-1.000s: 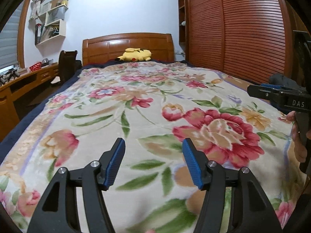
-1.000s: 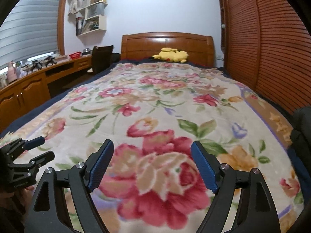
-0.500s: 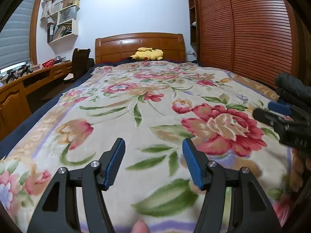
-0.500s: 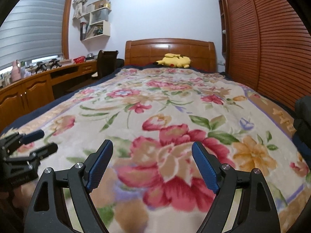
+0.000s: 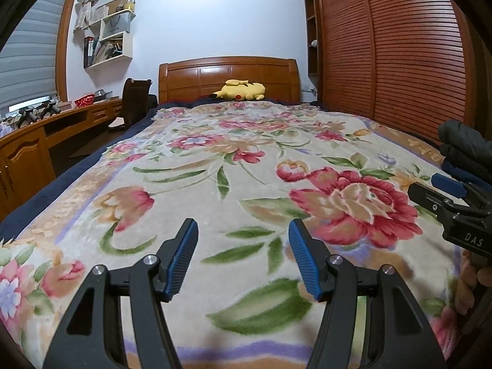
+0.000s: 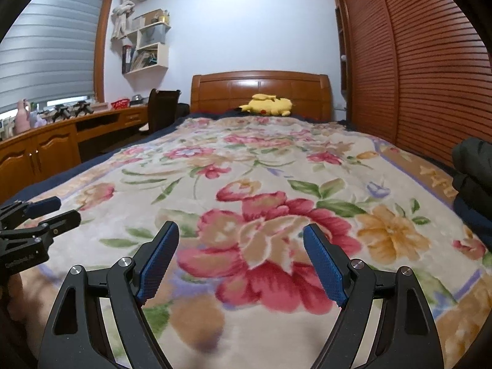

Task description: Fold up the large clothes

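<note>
Two tools: left tool [image 5: 243, 256] and right tool [image 6: 241, 261] both spread, empty.
Bed: floral blanket [image 5: 246, 184] flat, open ahead.
Edge: dark clothes [image 6: 473, 166] at 3 o'clock.
Headboard: yellow plush toy [image 5: 241, 89] at 12 o'clock.

The left gripper [image 5: 243, 255] and the right gripper [image 6: 241, 264] share black angular frames, silver screws and ribbed blue pads [image 5: 303, 261]; one body carries white "DAS" lettering.

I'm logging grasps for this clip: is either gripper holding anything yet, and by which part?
Nothing is held: the left gripper and right gripper are both open above the floral blanket.
</note>
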Action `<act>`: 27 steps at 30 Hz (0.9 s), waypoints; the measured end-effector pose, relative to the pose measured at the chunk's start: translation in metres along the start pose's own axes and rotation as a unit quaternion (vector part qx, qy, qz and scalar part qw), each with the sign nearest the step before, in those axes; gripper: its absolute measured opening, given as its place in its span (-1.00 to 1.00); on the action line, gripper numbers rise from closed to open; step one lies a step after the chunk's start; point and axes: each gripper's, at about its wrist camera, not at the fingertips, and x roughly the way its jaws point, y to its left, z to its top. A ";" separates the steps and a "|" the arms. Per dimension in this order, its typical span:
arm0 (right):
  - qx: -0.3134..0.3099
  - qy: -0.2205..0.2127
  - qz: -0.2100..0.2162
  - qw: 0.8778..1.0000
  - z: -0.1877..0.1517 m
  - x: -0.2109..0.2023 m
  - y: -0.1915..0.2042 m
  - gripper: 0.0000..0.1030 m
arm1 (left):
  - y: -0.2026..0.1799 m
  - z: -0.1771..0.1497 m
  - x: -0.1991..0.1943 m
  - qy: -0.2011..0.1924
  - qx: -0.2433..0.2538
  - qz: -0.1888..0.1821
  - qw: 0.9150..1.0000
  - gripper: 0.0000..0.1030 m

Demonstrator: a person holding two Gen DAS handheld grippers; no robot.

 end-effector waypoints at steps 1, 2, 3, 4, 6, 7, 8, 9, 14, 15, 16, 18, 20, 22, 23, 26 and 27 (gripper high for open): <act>0.000 0.001 -0.001 1.000 0.000 0.001 0.000 0.65 | 0.000 0.000 -0.002 -0.003 0.000 0.002 1.000 0.18; 0.000 0.001 -0.001 1.000 -0.001 0.001 0.000 0.65 | 0.001 0.000 -0.003 -0.006 0.000 0.003 1.000 0.18; 0.000 0.001 0.000 1.000 -0.001 0.001 0.000 0.65 | 0.001 0.000 -0.004 -0.008 0.000 0.004 1.000 0.18; -0.001 0.001 -0.001 1.000 -0.001 0.001 0.000 0.65 | 0.001 0.001 -0.004 -0.009 0.000 0.004 1.000 0.18; 0.000 0.001 -0.001 1.000 -0.001 0.001 0.000 0.65 | 0.002 0.000 -0.004 -0.009 -0.002 0.003 1.000 0.18; 0.000 0.001 -0.001 1.000 -0.001 0.001 0.000 0.65 | 0.001 0.000 -0.004 -0.008 -0.001 0.004 1.000 0.18; 0.000 0.001 -0.001 1.000 -0.001 0.001 0.000 0.65 | 0.001 0.001 -0.004 -0.007 -0.001 0.004 1.000 0.18; 0.000 0.001 -0.001 1.000 -0.001 0.001 0.000 0.65 | 0.001 0.001 -0.004 -0.007 -0.001 0.004 1.000 0.18; 0.000 0.001 0.000 1.000 -0.001 0.001 0.000 0.65 | 0.002 0.001 -0.005 -0.009 -0.002 0.005 1.000 0.18; 0.000 0.001 -0.001 1.000 -0.001 0.001 0.000 0.65 | 0.003 0.001 -0.005 -0.010 -0.003 0.005 1.000 0.18; 0.000 0.000 -0.001 1.000 -0.001 0.001 0.000 0.65 | 0.003 0.001 -0.005 -0.010 -0.003 0.006 1.000 0.18; 0.001 0.000 -0.001 1.000 -0.001 0.001 0.000 0.65 | 0.003 0.001 -0.005 -0.010 -0.002 0.006 1.000 0.18; 0.001 0.000 -0.001 1.000 -0.001 0.001 0.000 0.65 | 0.003 0.001 -0.005 -0.010 -0.003 0.006 1.000 0.19; 0.000 0.000 -0.001 1.000 -0.001 0.001 0.000 0.65 | 0.003 0.001 -0.005 -0.011 -0.002 0.006 1.000 0.18; 0.000 0.000 -0.001 1.000 -0.001 0.001 0.000 0.65 | 0.003 0.001 -0.005 -0.011 -0.002 0.006 1.000 0.19; 0.000 -0.001 -0.001 1.000 -0.001 0.001 0.000 0.65 | 0.003 0.001 -0.005 -0.010 -0.002 0.006 1.000 0.19; 0.000 -0.001 -0.001 1.000 -0.001 0.001 0.000 0.65 | 0.003 0.001 -0.005 -0.011 -0.001 0.006 1.000 0.19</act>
